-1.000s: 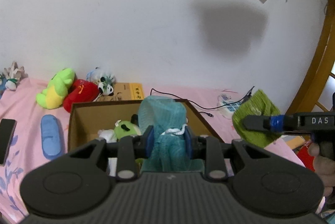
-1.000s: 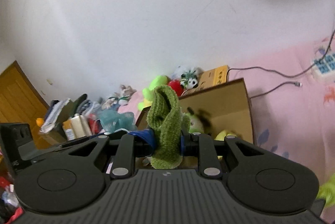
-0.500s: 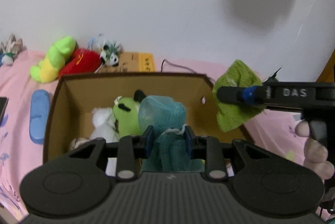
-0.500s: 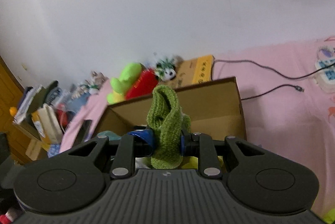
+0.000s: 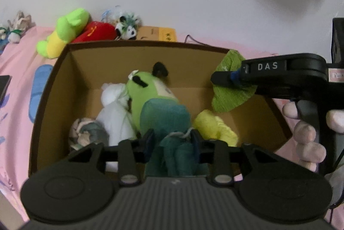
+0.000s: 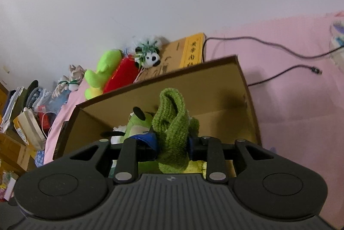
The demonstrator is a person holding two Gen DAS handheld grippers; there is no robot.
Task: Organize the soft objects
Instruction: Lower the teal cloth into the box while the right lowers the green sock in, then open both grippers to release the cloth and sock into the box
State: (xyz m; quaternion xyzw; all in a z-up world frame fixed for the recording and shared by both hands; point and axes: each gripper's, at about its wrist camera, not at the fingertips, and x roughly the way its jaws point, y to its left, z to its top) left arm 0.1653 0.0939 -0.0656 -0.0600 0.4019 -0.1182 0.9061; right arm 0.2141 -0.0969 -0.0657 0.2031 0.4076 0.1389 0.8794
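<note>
Item: 2 cloths over 1 box (image 5: 64, 71). Left tool (image 5: 172, 138), jaws opening, teal cloth (image 5: 169, 122) between its pads, hanging above the box's near middle. Right tool (image 6: 173, 143), jaws opening, green cloth (image 6: 172, 122) between its pads, upright at the box's right wall. Drop lies straight below both; toys (image 5: 148, 92) fill the floor.

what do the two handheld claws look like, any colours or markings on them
Both are black plastic. Each wrist view shows a ribbed black body with two round discs, silver screw heads and blue pads on the fingers. Seen from the side, the right claw has a slim black finger with a blue band, white letters DAS and a pistol-style handle. The hand around it shows no sleeve.
</note>
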